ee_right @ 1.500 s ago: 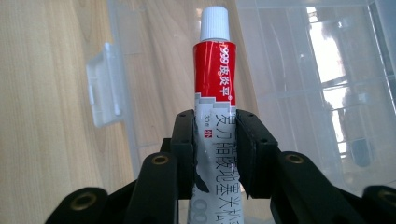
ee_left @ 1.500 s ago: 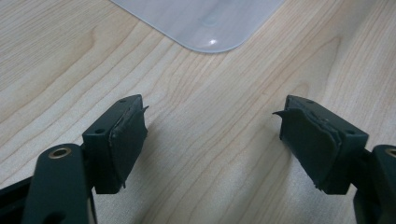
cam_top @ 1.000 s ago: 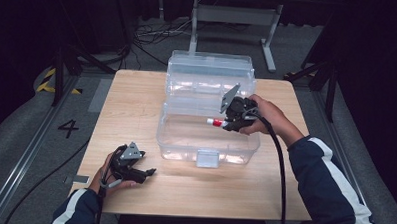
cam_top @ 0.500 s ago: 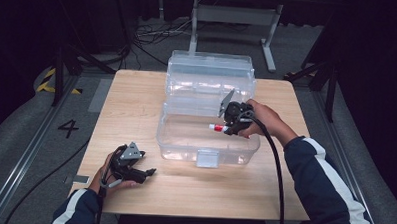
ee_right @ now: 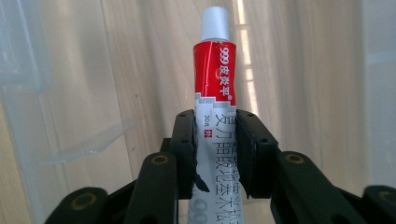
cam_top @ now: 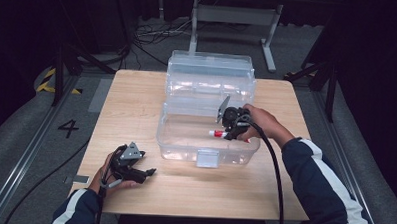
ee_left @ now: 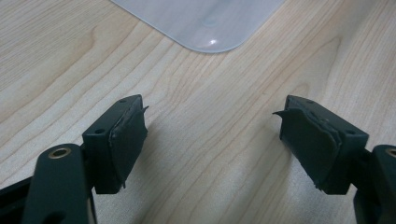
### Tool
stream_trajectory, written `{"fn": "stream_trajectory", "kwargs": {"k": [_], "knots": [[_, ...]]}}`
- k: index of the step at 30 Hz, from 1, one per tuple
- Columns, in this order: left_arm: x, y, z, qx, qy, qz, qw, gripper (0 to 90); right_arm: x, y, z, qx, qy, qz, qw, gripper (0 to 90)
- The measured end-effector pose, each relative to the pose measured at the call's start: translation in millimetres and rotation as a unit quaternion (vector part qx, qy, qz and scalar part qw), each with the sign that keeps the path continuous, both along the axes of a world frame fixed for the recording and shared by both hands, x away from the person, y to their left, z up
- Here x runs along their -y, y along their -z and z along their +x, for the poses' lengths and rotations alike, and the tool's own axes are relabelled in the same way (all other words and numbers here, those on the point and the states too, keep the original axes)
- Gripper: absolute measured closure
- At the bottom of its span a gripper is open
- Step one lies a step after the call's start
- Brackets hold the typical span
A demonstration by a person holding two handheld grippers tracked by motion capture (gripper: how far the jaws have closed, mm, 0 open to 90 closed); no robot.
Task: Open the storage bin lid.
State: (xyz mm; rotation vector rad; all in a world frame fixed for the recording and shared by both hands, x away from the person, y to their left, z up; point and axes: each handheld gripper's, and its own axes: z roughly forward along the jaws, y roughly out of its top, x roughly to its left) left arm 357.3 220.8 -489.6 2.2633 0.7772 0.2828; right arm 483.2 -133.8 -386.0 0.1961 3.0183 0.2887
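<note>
R gripper [cam_top: 224,134] sits inside the clear plastic box [cam_top: 185,146] mid-table, reaching in over its R wall. Its 2 jaws are clamped on a red-and-white ointment tube [cam_top: 222,134]; the tube lies roughly level in the high view, white cap toward the box's L side, well within the lower tray. In the R gripper view the tube [ee_right: 215,116] stands straight up between the 2 black pads [ee_right: 185,149], gripped across its white printed body, w/ the red band and white cap clear above the jaws. Whether the tube touches the box floor: can't tell. Box lid [cam_top: 210,67] is open, standing up at the far side. The person's R hand [cam_top: 263,125] wraps the gripper, black cable [cam_top: 274,179] trailing back along the sleeve.

L gripper [cam_top: 145,173] rests low on the wooden table [cam_top: 132,99] near the front L corner, well apart from the box, held in the L hand [cam_top: 112,171]. Its jaws stand wide apart w/ nothing between them; in the L gripper view bare wood shows between the 2 pads [ee_left: 126,140], and a rounded clear corner of the box [ee_left: 205,23] lies ahead.
</note>
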Motion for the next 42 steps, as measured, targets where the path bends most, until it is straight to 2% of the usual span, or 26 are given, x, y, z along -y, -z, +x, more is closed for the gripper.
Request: {"fn": "stream_trajectory", "kwargs": {"k": [6, 12, 20, 31, 42], "knots": [[0.0, 0.0, 0.0, 0.000, 0.000, 0.000, 1.0000, 22.7, -1.0, 6.6, -1.5, -0.011, -0.005, -0.013, 0.9998, 70.1], [0.0, 0.0, 0.0, 0.000, 0.000, 0.000, 1.0000, 22.7, -0.7, 11.9, -2.8, -0.011, -0.010, -0.010, 0.9998, 70.1], [0.0, 0.0, 0.0, 0.000, 0.000, 0.000, 1.0000, 22.7, -0.3, 16.4, -4.3, -0.015, -0.011, -0.022, 0.9996, 70.1], [0.0, 0.0, 0.0, 0.000, 0.000, 0.000, 1.0000, 22.7, -1.1, 19.9, -4.3, -0.017, -0.013, -0.027, 0.9994, 70.0], [0.0, 0.0, 0.0, 0.000, 0.000, 0.000, 1.0000, 22.7, -0.1, 20.1, -4.3, -0.016, -0.010, -0.020, 0.9996, 69.6]]}}
